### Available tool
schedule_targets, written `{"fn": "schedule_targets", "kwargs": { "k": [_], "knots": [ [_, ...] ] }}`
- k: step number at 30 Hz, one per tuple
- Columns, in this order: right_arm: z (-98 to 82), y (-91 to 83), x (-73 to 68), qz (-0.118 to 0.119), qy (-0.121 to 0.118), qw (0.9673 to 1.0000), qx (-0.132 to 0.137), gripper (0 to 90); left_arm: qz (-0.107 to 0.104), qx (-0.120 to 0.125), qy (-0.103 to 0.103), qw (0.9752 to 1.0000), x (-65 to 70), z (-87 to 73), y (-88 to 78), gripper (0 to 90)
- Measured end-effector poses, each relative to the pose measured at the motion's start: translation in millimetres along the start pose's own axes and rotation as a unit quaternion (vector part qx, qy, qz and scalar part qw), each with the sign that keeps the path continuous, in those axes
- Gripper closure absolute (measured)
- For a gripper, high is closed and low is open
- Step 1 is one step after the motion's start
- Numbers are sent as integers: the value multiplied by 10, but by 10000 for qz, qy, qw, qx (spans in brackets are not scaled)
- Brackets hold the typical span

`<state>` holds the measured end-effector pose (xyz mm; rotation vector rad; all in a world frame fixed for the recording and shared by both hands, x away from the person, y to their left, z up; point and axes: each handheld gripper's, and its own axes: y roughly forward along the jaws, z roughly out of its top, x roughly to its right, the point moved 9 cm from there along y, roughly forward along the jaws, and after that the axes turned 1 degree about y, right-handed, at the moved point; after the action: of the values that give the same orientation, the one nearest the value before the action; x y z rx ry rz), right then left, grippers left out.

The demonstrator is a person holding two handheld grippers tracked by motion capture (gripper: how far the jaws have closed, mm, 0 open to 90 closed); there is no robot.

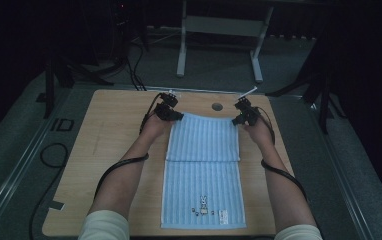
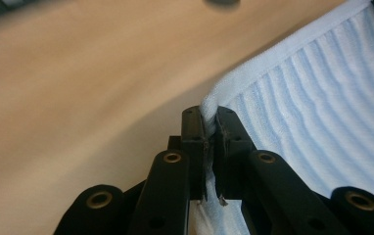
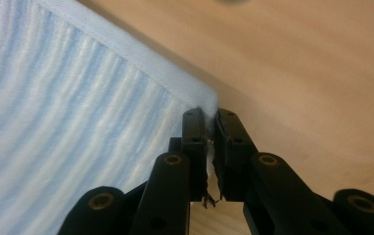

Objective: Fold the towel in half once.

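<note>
A light blue striped towel lies lengthwise on the wooden table, with a small rabbit print near its front edge. My left gripper is shut on the towel's far left corner, the white hem pinched between the jaws. My right gripper is shut on the far right corner in the same way. Both far corners are lifted a little off the table, and the towel's far edge sags between them.
A round hole sits in the table just beyond the towel. Black cables trail from both grippers along the forearms. A metal frame stands on the floor behind the table.
</note>
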<state>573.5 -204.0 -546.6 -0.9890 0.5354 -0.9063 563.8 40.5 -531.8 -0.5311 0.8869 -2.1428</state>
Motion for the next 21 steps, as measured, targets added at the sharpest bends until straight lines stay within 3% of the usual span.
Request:
{"fn": "schedule_targets", "kwargs": {
  "k": [2, 3, 5, 7, 8, 11, 12, 13, 14, 19, 20, 21],
  "knots": [
    [134, -161, 1, -85, -63, 9998, 166, 837, 136, 99, 119, 9998, -28, 133, -176, 836],
    [195, -245, 0, -129, -104, 9996, 216, 837, 136, 99, 119, 9998, -28, 133, -176, 836],
    [323, -430, 7, -222, -175, 9989, 387, 837, 195, 329, 177, 9991, -58, 332, -462, 836],
    [381, -523, 6, -255, -229, 9983, 475, 837, 195, 329, 177, 9991, -58, 332, -462, 835],
    [512, -731, 17, -279, -270, 9969, 685, 837, 216, 591, 196, 9978, -70, 511, -710, 835],
    [682, -963, 31, -408, -362, 9949, 848, 837, 337, 656, 320, 9968, -63, 635, -862, 834],
    [682, -963, 31, -408, -362, 9949, 848, 837, 337, 656, 320, 9968, -63, 635, -862, 834],
    [737, -1031, 32, -533, -444, 9938, 870, 837, 337, 656, 320, 9968, -63, 635, -862, 834],
    [849, -1155, 16, -660, -532, 9917, 967, 837, 411, 726, 366, 9958, -51, 724, -965, 834],
    [970, -1333, -9, -612, -490, 9901, 1163, 837, 422, 941, 357, 9940, -52, 830, -1173, 833],
    [939, -1435, -88, -379, -473, 9889, 1356, 837, 294, 1000, 337, 9940, -33, 756, -1223, 833],
    [915, -1438, -101, -366, -500, 9890, 1346, 837, 287, 984, 344, 9941, -23, 696, -1224, 833]
  ]
}}
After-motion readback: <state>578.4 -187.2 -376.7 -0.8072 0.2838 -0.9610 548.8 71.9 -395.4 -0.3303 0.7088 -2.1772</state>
